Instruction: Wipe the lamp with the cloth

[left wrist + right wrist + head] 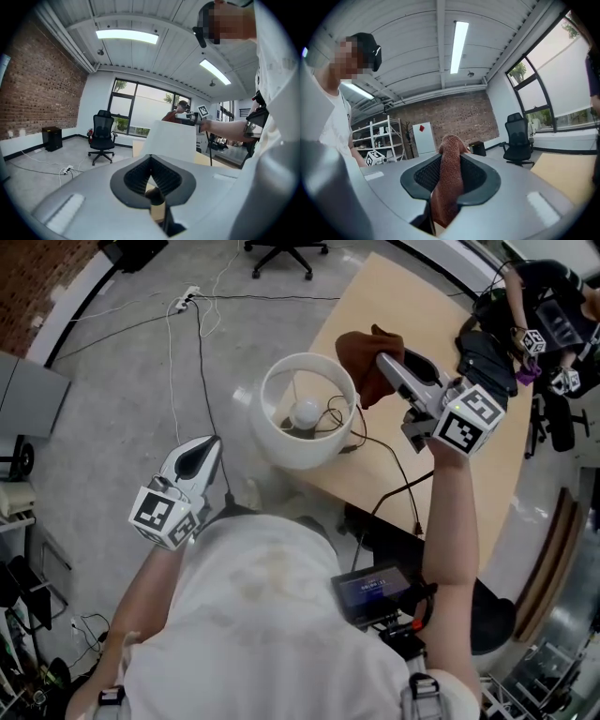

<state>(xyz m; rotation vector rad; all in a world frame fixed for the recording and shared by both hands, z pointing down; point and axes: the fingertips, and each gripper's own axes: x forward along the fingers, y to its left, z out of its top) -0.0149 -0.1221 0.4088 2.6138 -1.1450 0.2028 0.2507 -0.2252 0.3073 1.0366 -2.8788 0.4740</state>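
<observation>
Standing upright at the table (473, 479) edge beside open floor (103, 399), the lamp (305, 423) opens upward, the right gripper (384, 362) pinching the cloth (359, 357) just beside its shade, the left gripper (202, 459) pressed together.

The person wears a white T-shirt (262, 615); grey left gripper (210, 446) and right gripper (384, 360) each bear a black-and-white marker cube (167, 515).

White lamp (302, 452), rust-brown cloth (361, 357), pale tan table (469, 486), red brick wall (37, 93), grey floor (122, 409), black chair (102, 135)

lamp (300, 451): base hidden from above | cloth (356, 352): partly under right gripper (384, 362) | office chair (281, 253): cut by top edge
</observation>
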